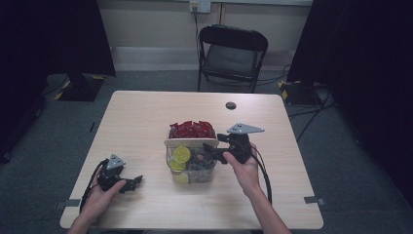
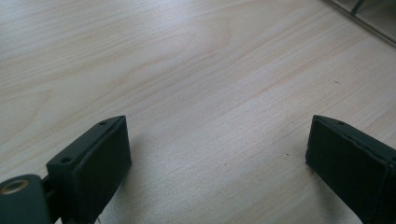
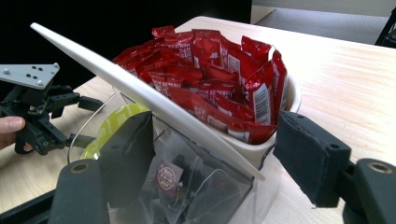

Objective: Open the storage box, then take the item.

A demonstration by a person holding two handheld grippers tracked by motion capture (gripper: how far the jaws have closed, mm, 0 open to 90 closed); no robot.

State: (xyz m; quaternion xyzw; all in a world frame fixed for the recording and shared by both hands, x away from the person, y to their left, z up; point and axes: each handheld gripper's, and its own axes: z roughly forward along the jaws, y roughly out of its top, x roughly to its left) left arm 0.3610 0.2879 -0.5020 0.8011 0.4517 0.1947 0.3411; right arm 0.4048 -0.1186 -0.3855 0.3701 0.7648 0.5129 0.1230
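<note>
Pale wood-grain table [image 1: 141, 117]; clear plastic box [image 1: 192, 168] holds glossy red sachets [image 1: 192, 129].

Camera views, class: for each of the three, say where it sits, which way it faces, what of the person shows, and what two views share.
High view: above the person's side, looking forward and down at the table; forearms, both hands.
Left gripper view: rides the left gripper, facing bare wood; open jaws.
Right gripper view: rides the right gripper, facing the clear container and red sachets; its jaws, a fingertip.
Shared: high and right gripper views show the sachets.
</note>
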